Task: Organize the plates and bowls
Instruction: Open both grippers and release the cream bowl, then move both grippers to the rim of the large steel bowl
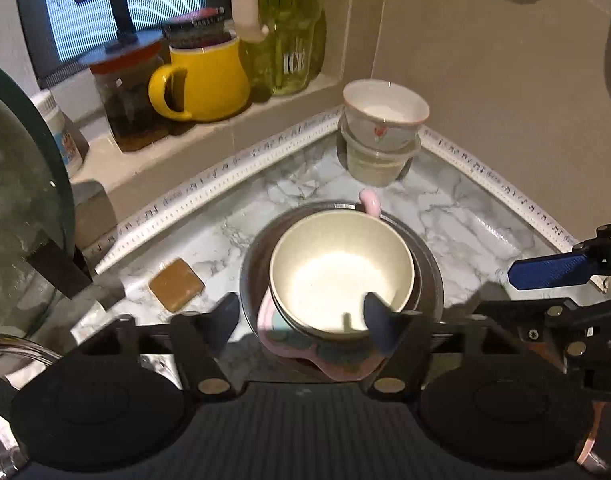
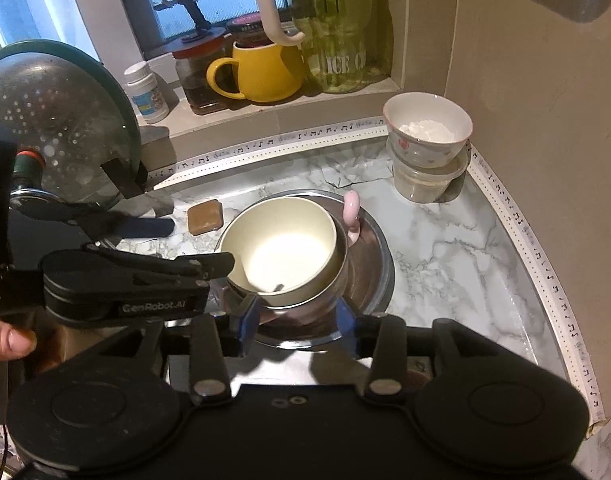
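A cream bowl (image 1: 341, 272) (image 2: 283, 246) sits on top of a stack: a steel bowl (image 2: 341, 276) under it, a pink shaped plate (image 1: 305, 344) with a pink ear (image 2: 351, 210), and a steel plate (image 1: 429, 268) at the bottom, all on the marble counter. My left gripper (image 1: 301, 316) is open, its fingers on either side of the cream bowl's near rim. My right gripper (image 2: 297, 316) is open just in front of the stack, at the steel plate's near edge. The left gripper also shows in the right wrist view (image 2: 201, 244).
A small flowered bowl of white powder (image 2: 427, 130) sits on a plastic tub (image 2: 427, 182) in the back corner. A brown square (image 1: 176, 285) lies left of the stack. A glass lid and colander (image 2: 61, 128) stand at the left. A yellow mug (image 2: 261, 74), jars and a pitcher are on the sill.
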`<state>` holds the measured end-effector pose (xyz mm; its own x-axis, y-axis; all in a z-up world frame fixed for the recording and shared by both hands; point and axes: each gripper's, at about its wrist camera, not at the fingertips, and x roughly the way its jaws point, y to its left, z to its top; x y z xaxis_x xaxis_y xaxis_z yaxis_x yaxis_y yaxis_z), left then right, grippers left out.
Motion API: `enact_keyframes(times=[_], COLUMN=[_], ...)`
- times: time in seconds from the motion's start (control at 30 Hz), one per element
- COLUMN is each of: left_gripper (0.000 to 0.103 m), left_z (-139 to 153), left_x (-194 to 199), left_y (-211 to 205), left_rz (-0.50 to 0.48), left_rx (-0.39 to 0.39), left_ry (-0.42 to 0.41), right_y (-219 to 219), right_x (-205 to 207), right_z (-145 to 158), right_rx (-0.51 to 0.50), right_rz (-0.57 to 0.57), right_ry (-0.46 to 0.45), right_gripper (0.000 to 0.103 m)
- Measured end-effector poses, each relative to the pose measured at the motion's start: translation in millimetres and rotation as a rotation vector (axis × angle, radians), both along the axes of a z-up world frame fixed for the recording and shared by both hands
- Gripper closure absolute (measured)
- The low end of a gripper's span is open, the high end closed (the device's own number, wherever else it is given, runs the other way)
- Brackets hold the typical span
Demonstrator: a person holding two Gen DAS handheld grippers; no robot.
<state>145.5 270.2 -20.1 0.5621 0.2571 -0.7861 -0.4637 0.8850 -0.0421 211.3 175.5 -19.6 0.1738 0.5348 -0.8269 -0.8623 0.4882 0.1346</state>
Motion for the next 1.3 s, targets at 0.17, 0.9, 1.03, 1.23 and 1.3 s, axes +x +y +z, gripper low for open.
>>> enact_keyframes(times=[0.17, 0.9, 1.03, 1.23, 1.3], left_gripper=[0.033, 0.020, 0.020, 0.020, 0.020], left_z=[5, -31, -40, -53, -57], left_x=[-4, 2, 9, 21, 24], left_y=[2, 81, 87, 92, 91], left_rz=[0.004, 0.291, 0.287, 0.278, 0.273], left_rx=[-0.005, -0.138, -0.151, -0.114, -0.093], left_ry=[-0.018, -0.031, -0.023, 0.022, 0.030], right_y=[-7, -25, -23, -18, -16], right_x=[0, 44, 54, 72, 75], right_z=[4, -36, -46, -63, -69], right_rx=[0.015, 0.006, -0.011, -0.039, -0.048], right_rz=[0.007, -0.073, -0.094, -0.126, -0.131], right_ry=[-0.012, 0.079, 0.084, 0.119, 0.122], right_gripper=[0.043, 0.014, 0.014, 0.025, 0.029])
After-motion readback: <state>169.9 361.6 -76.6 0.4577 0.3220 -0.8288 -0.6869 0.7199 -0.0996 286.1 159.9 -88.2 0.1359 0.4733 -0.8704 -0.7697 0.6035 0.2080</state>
